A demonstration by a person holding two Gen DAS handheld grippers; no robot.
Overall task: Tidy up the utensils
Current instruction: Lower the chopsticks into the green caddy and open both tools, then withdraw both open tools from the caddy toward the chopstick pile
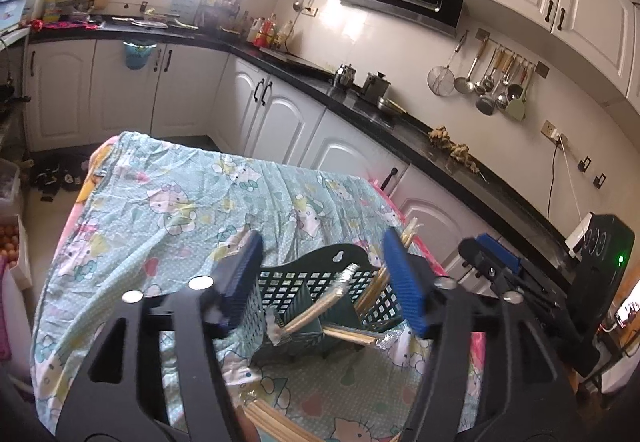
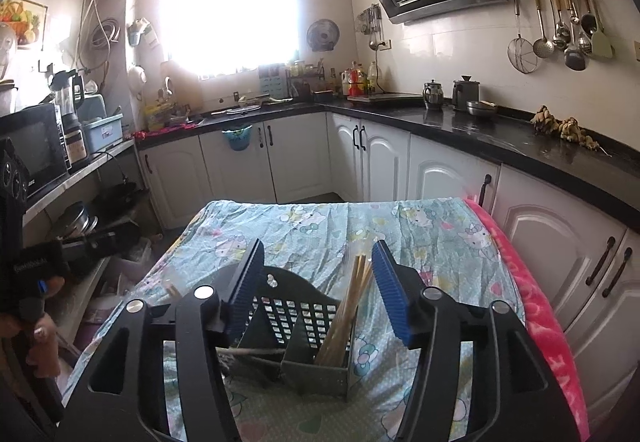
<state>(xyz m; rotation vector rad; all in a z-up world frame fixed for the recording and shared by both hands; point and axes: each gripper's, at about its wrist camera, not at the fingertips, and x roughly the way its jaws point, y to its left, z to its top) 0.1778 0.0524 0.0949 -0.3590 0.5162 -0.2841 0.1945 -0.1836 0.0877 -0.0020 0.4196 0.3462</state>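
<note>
**Left wrist view: loose chopsticks could tip the caddy**

The left gripper (image 1: pixel 320 282) hangs with jaws apart and empty above the dark green utensil caddy (image 1: pixel 304 294) on the cloth-covered counter (image 1: pixel 168 202). A foil-tipped chopstick pair (image 1: pixel 320 310) lies slanted across its divider; nudged, it may slide out. Further right, the right gripper (image 2: pixel 318 290), jaws also apart, flanks upright chopsticks (image 2: pixel 348 306); a careless brush could topple the light caddy.

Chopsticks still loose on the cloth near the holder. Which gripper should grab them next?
Left, probably. The loose chopsticks lie right under the open left gripper. The right gripper, also open, faces the holder.
</note>
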